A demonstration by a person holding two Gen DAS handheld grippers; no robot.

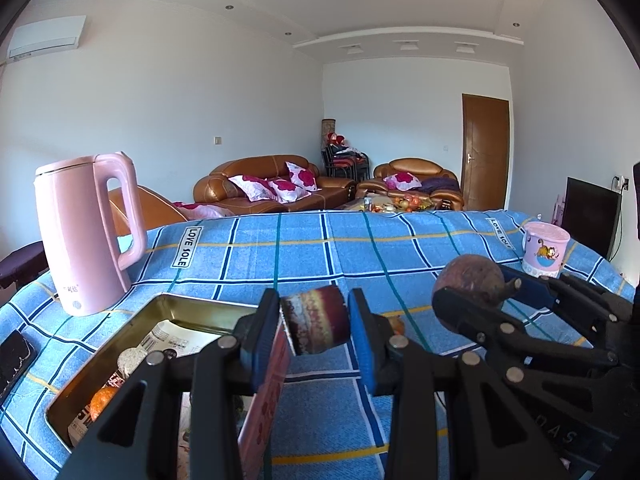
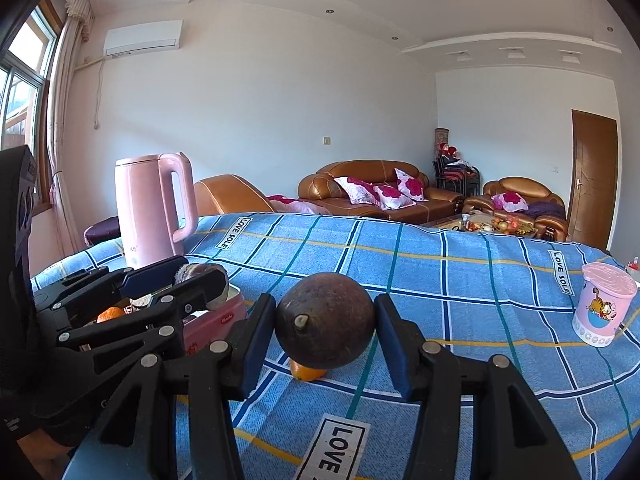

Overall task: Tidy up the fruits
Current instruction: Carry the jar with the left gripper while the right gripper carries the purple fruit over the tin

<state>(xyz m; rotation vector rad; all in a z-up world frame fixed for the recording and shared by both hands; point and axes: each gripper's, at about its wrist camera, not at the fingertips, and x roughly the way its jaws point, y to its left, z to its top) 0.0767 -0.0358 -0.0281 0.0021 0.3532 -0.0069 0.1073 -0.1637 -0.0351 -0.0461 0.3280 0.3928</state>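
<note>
Left gripper [image 1: 314, 322]: blue-padded fingers pinch a cut fruit piece [image 1: 316, 320] with dark red rind and a pale banded face, held in the air above the right edge of the tin. The right wrist view shows the same gripper [image 2: 192, 280] from the side, the piece [image 2: 200, 274] clamped between its jaws over the tin.

Right gripper [image 2: 325, 322]: fingers clasp a round dark brown fruit [image 2: 325, 320], stub of stem facing the camera, lifted off the cloth. The left wrist view shows this gripper [image 1: 476, 286] from the side, the fruit [image 1: 468, 278] caught between its jaws.

Tin box [image 1: 188, 306]: rectangular, gold inside, pink outside, open. Only the left wrist view looks into it: an orange [image 1: 100, 398], a pale round item and printed paper. The right wrist view shows just its pink wall [image 2: 224, 316] and the orange [image 2: 110, 314].

Small orange fruit [image 2: 306, 372]: on the cloth directly under the brown fruit; plain in the right wrist view, barely a sliver in the left.

Tablecloth [image 1: 300, 252]: blue plaid with white, navy, teal and yellow lines, "LOVE SOLE" labels.

Pink electric kettle [image 1: 86, 236]: upright at the far left of the table, behind the tin.

Pink cartoon mug [image 1: 544, 248]: lidded, far right.

Dark phone [image 1: 14, 360]: left table edge, left view only.

Room: white walls, brown leather sofas [image 1: 272, 182] with floral cushions, wooden door [image 1: 484, 152], wall air conditioner [image 2: 142, 38]; window with curtain [image 2: 24, 80] in the right view only.
</note>
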